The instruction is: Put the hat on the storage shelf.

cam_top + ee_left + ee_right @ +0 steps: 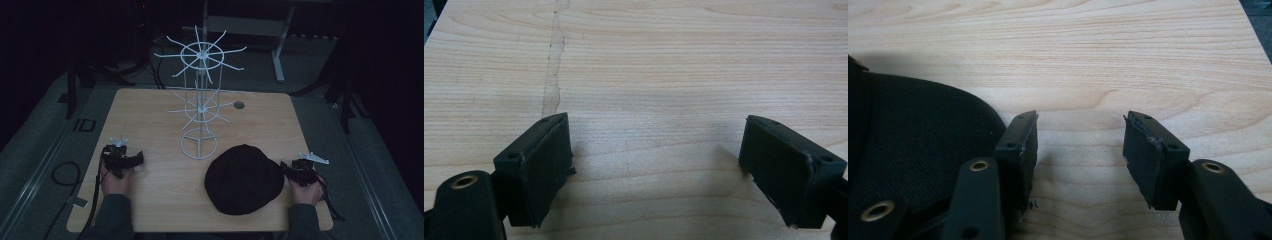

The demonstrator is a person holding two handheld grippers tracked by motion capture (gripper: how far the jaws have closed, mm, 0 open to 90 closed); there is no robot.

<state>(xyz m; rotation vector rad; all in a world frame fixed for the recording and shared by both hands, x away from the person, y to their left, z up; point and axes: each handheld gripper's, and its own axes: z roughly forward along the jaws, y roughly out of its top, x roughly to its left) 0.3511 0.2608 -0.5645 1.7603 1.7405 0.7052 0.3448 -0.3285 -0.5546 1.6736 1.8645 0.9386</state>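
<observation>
Work has barely begun, by my reading: from the high view, the black cap (244, 179) lies flat on the bench (150, 200), well apart from the white wire rack (200, 100), whose prongs are all bare. Hanging the cap there seems the likely job, and all of it is left. The left gripper (136, 160) rests near the bench's left edge, hand behind it, pointing inward. The right gripper (285, 167) sits just beside the cap's right edge, aimed toward it.

Left gripper view: its jaws stand wide apart over bare wood, nothing between them.

Right gripper view: the jaws of the right gripper (1075, 150) are parted to a middling gap, empty, and the cap (913, 145) lies right beside the left jaw; whether they touch I cannot tell.
</observation>
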